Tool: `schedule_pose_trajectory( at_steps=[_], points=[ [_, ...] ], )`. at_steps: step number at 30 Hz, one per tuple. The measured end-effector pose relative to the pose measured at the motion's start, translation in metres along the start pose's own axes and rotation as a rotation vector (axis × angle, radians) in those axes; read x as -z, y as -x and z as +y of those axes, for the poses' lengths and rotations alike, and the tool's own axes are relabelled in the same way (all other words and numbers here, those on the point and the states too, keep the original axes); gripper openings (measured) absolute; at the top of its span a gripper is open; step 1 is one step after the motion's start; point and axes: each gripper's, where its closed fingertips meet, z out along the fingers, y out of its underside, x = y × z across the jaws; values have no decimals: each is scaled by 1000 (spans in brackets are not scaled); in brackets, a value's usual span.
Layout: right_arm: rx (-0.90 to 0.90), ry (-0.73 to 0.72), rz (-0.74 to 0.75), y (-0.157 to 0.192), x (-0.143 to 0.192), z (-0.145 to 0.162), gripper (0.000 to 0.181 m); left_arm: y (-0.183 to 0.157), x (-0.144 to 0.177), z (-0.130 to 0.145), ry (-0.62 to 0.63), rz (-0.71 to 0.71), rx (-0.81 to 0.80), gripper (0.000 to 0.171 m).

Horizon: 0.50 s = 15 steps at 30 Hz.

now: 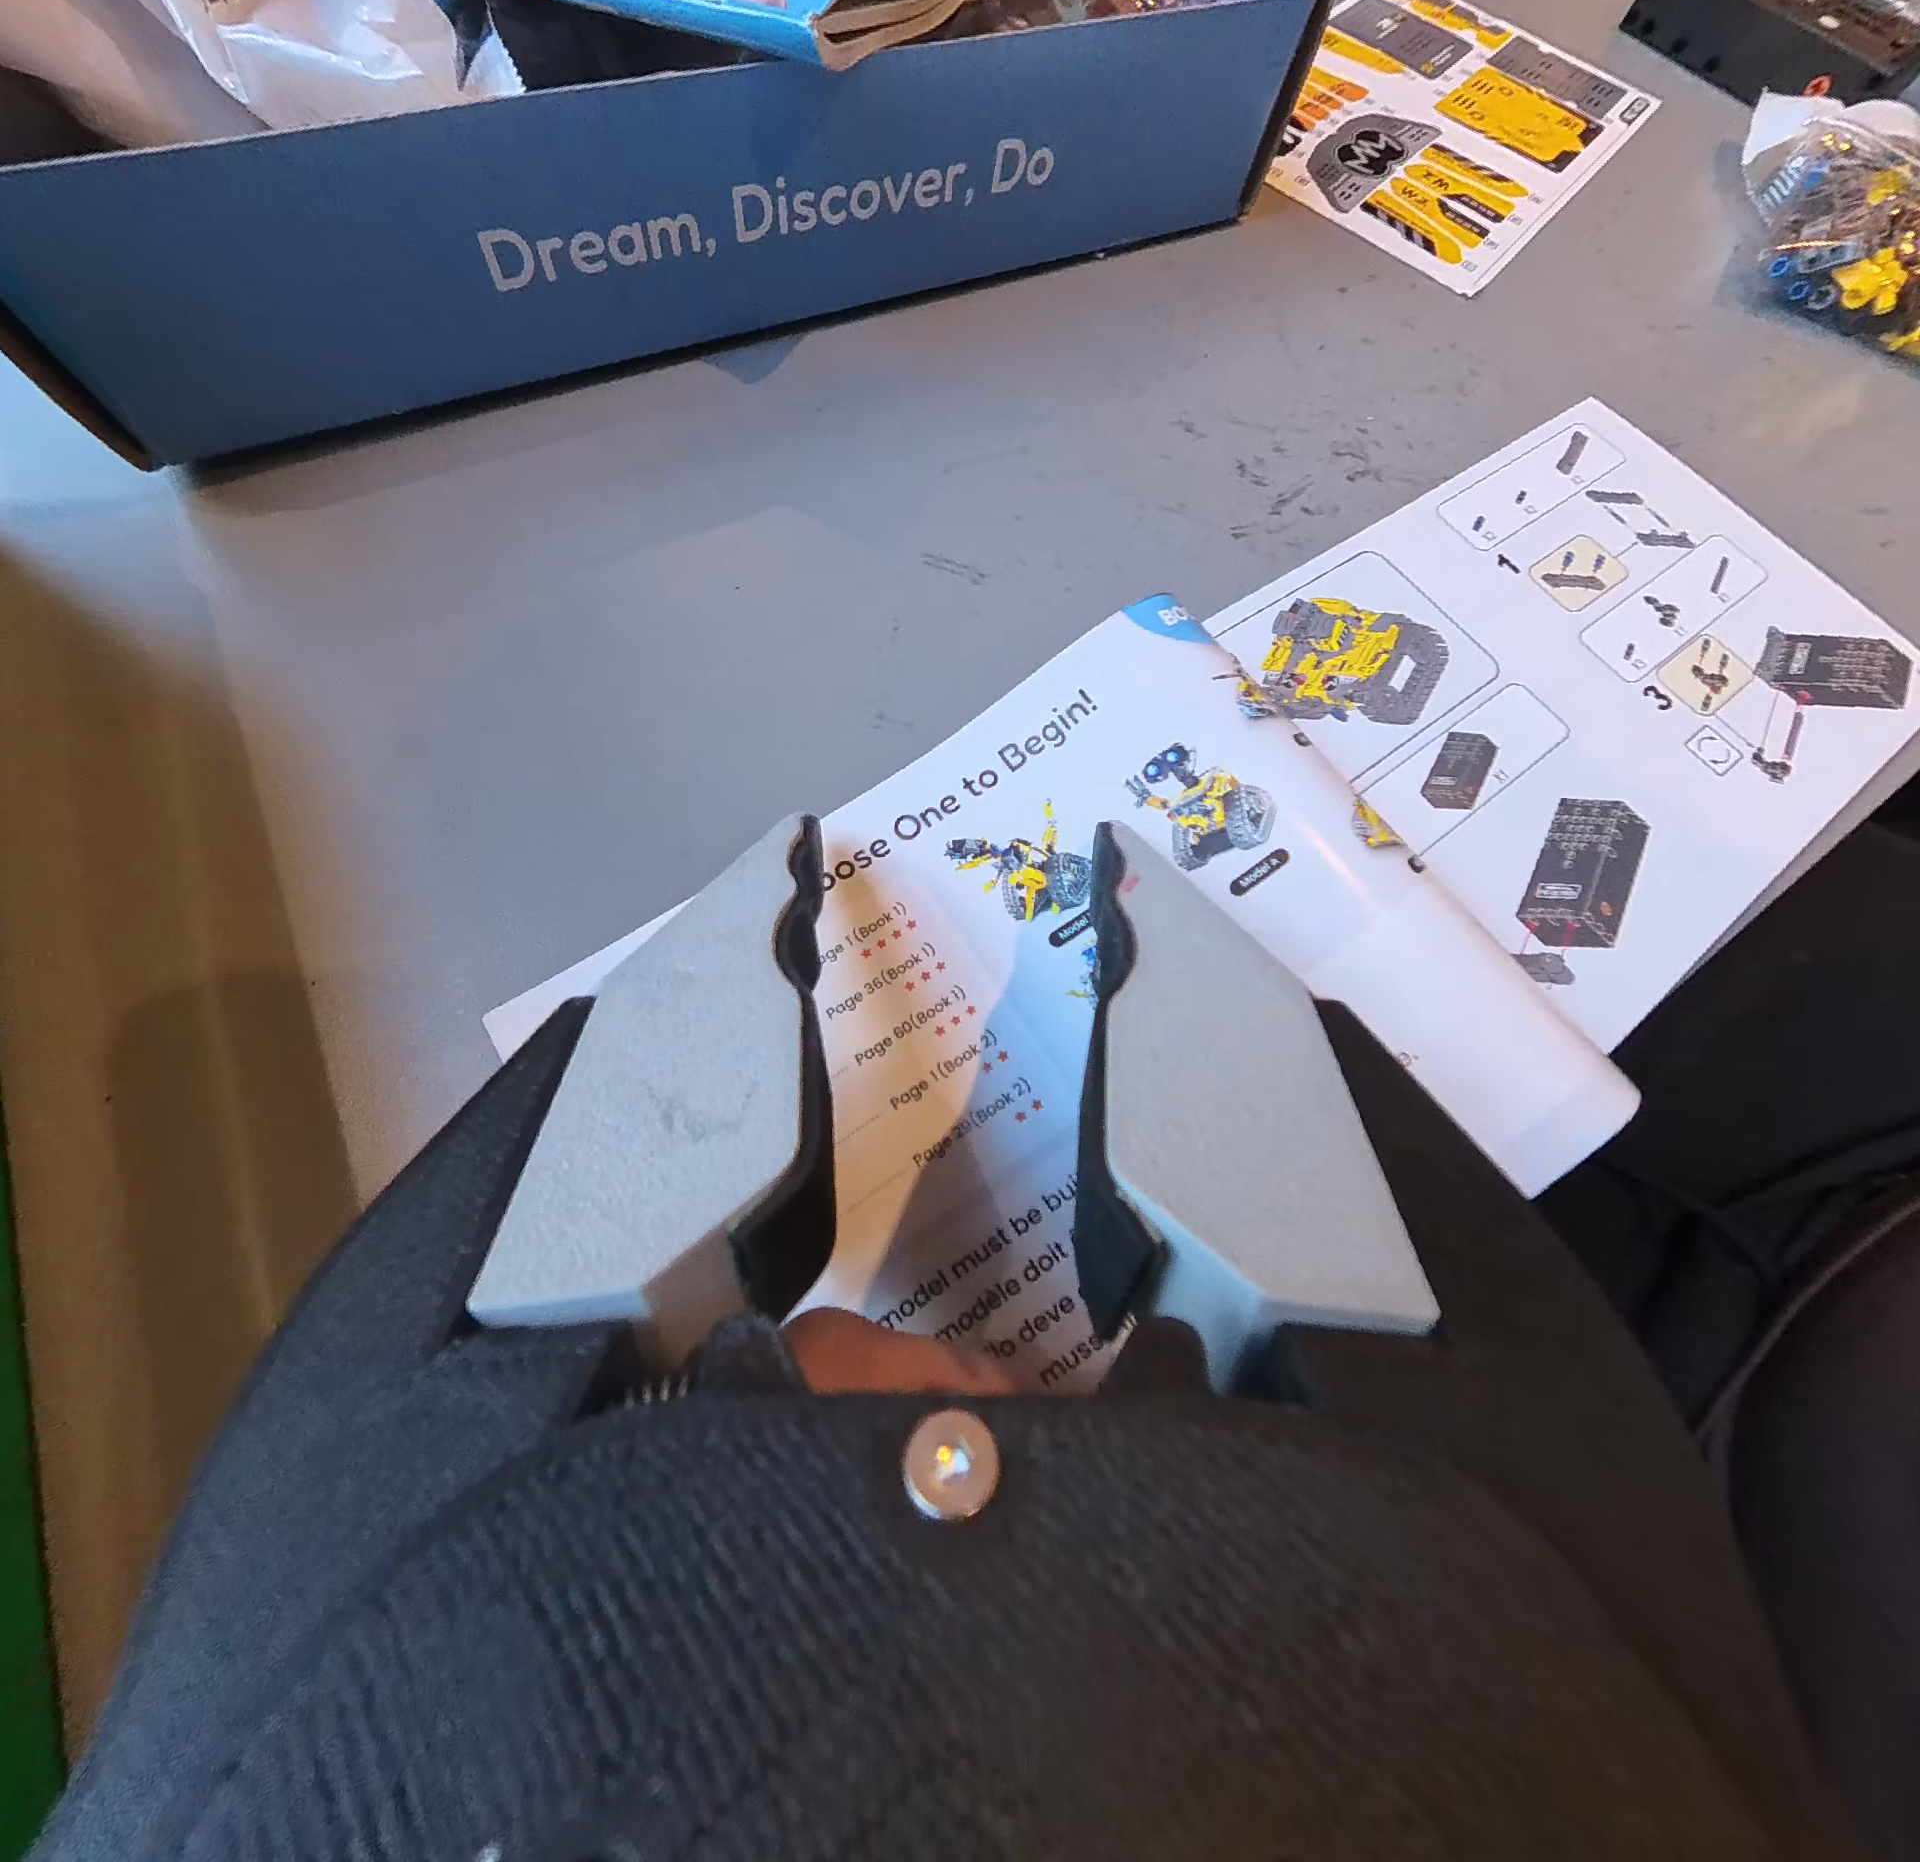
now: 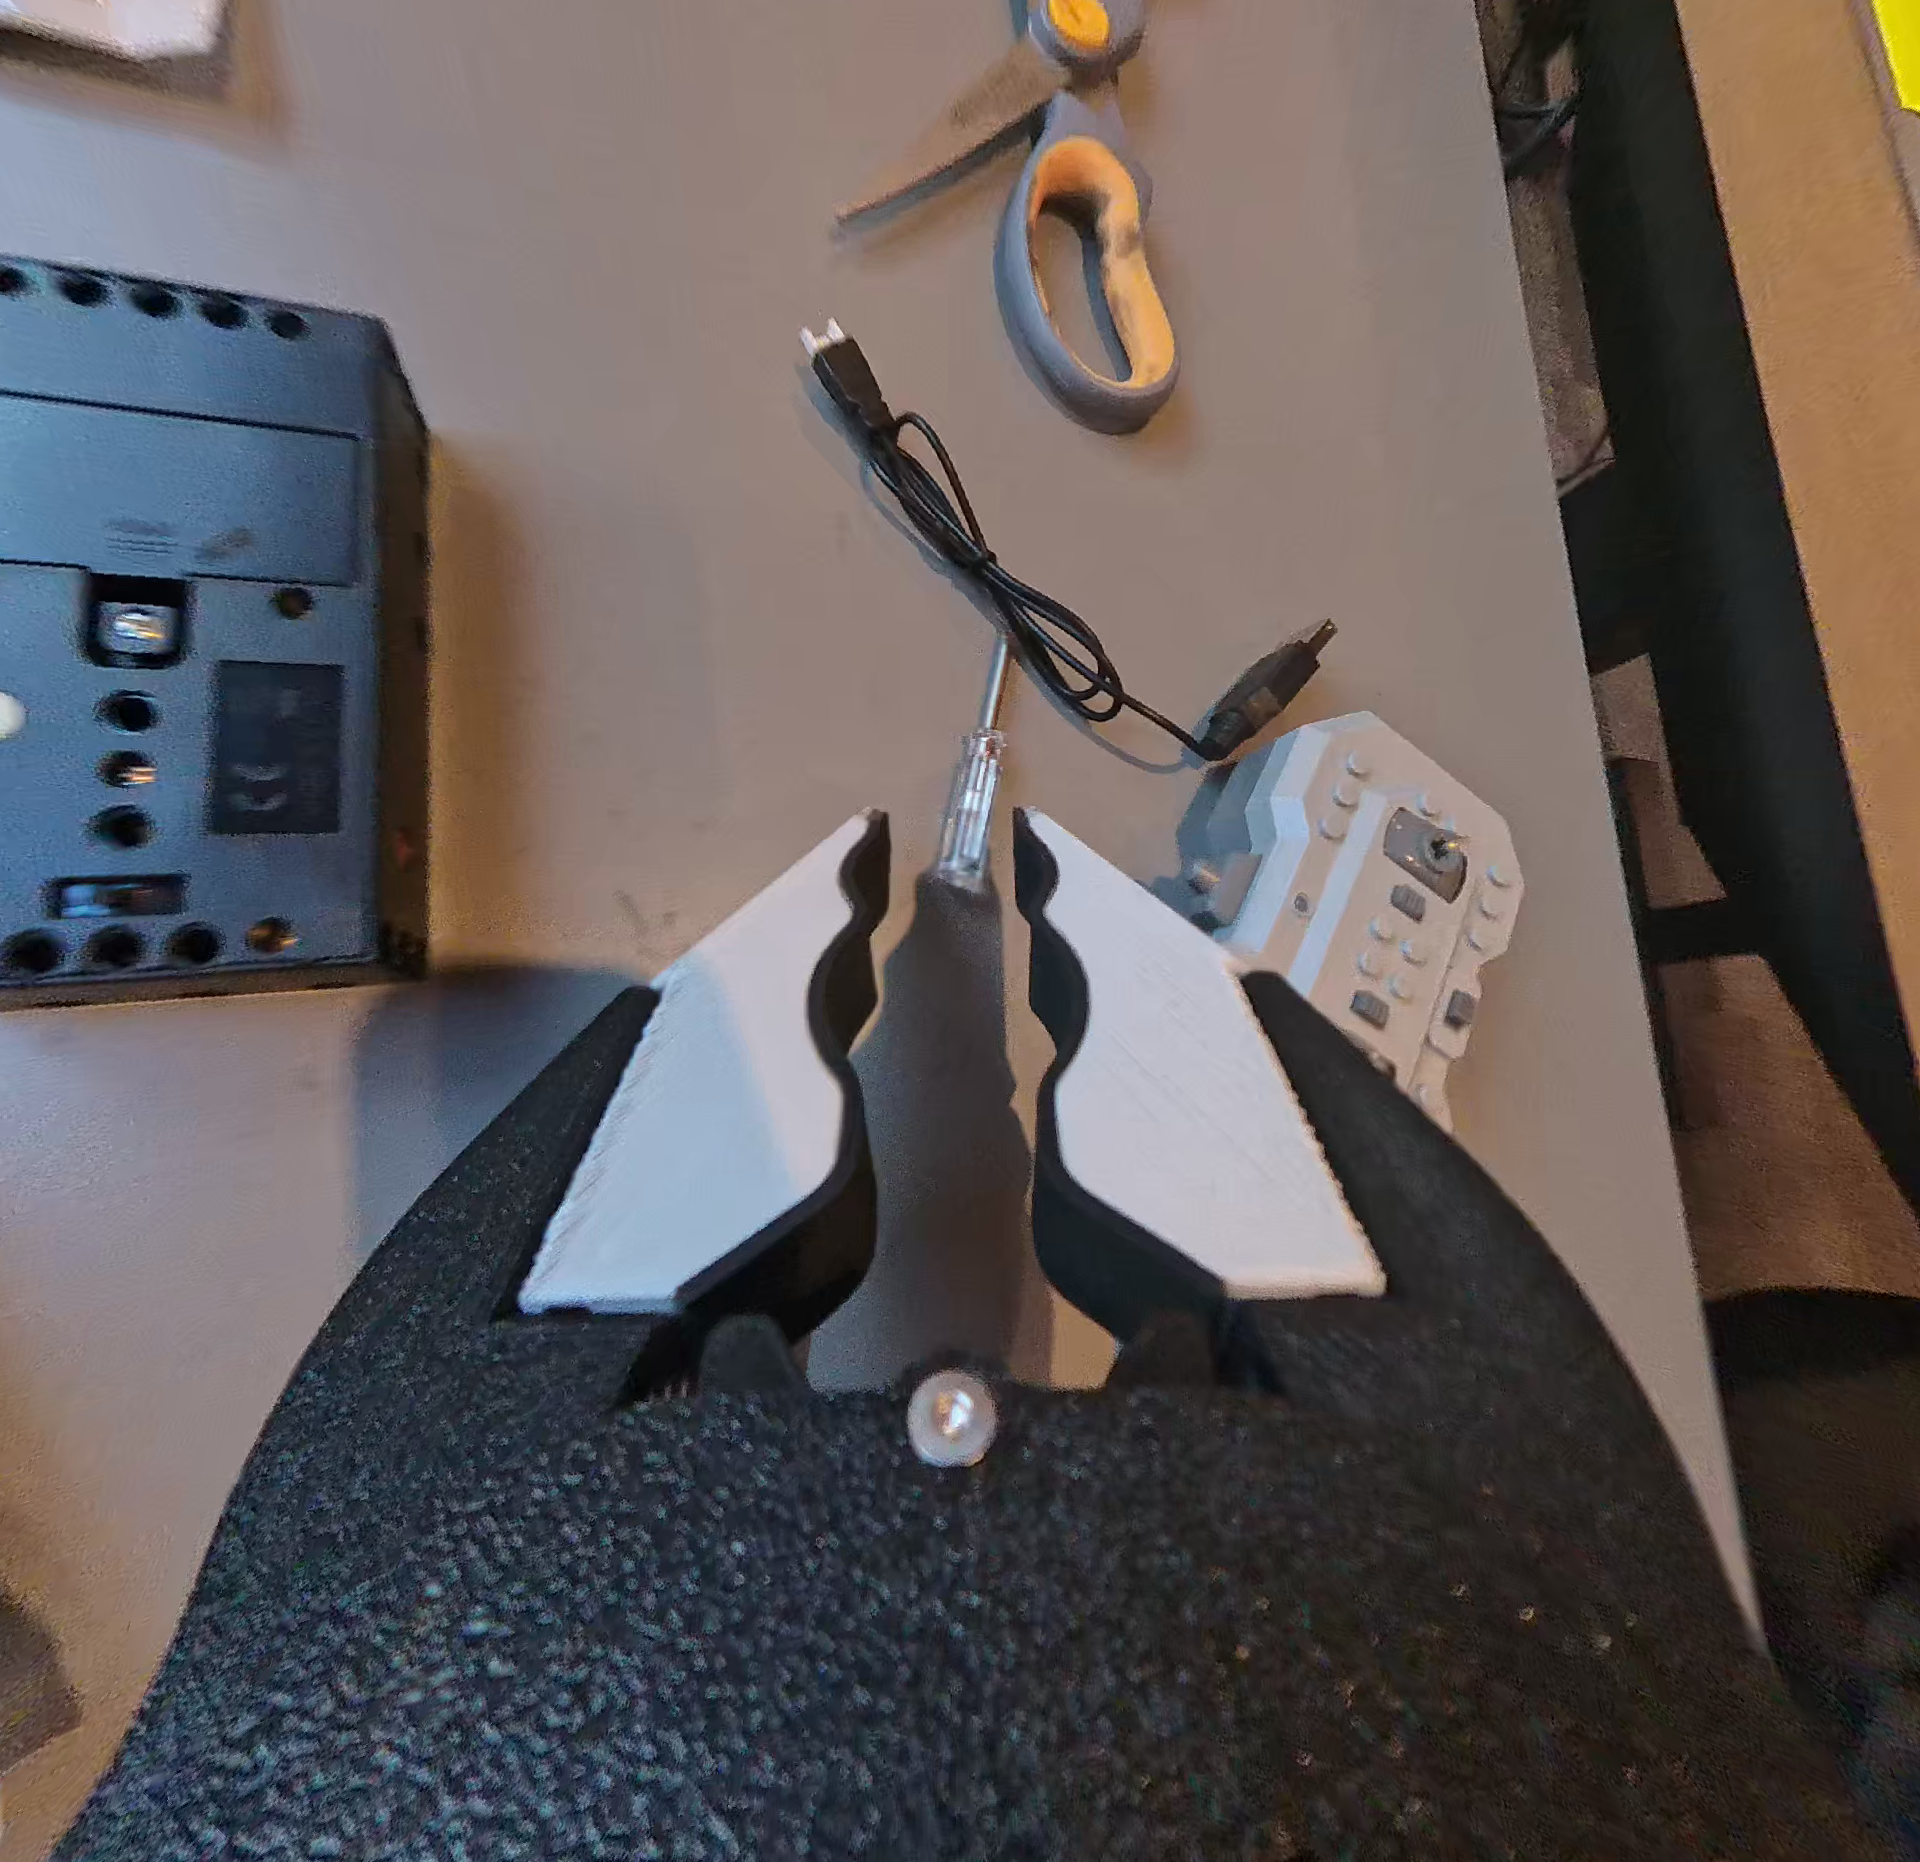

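Note:
My left gripper (image 1: 956, 841) is open and empty, hovering over an open white instruction booklet (image 1: 1299, 825) that lies on the grey table (image 1: 727, 565). The booklet's left page shows between the jaws. My right gripper (image 2: 951, 825) is open. A small screwdriver with a clear handle (image 2: 966, 804) lies on the table just ahead of its tips, in line with the gap; neither finger seems to touch it. A coiled black USB cable (image 2: 997, 576) lies across the screwdriver's metal shaft.
An open blue cardboard box (image 1: 623, 243) with plastic bags stands at the back left. A yellow sticker sheet (image 1: 1455, 129) and a bag of small parts (image 1: 1839, 223) lie back right. A black electronics block (image 2: 187, 617), grey-and-orange scissors (image 2: 1091, 202) and a grey remote (image 2: 1371, 908) surround the right gripper, near the table's right edge (image 2: 1621, 877). About 65 centimeters separates my left fingertips from my right. From the right gripper's tips to the grey remote (image 2: 1371, 908) is close to 7 centimeters.

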Motion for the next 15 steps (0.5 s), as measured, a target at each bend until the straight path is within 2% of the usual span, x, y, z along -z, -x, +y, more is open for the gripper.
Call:
schedule_pose_trajectory(
  at_steps=[3,9,13,15],
  points=[
    [-87,-83,-84,11,14,-7,29,-1,-1,0,1,9,0,47],
    [-230,-331,-343,42,47,-35,36,-1,0,-1,-14,31,26,47],
    [-182,-406,-346,53,52,-39,36,-1,0,-1,-16,28,21,47],
    [-117,-432,-307,56,55,-41,29,-1,0,-1,-17,27,18,46]
  ],
)
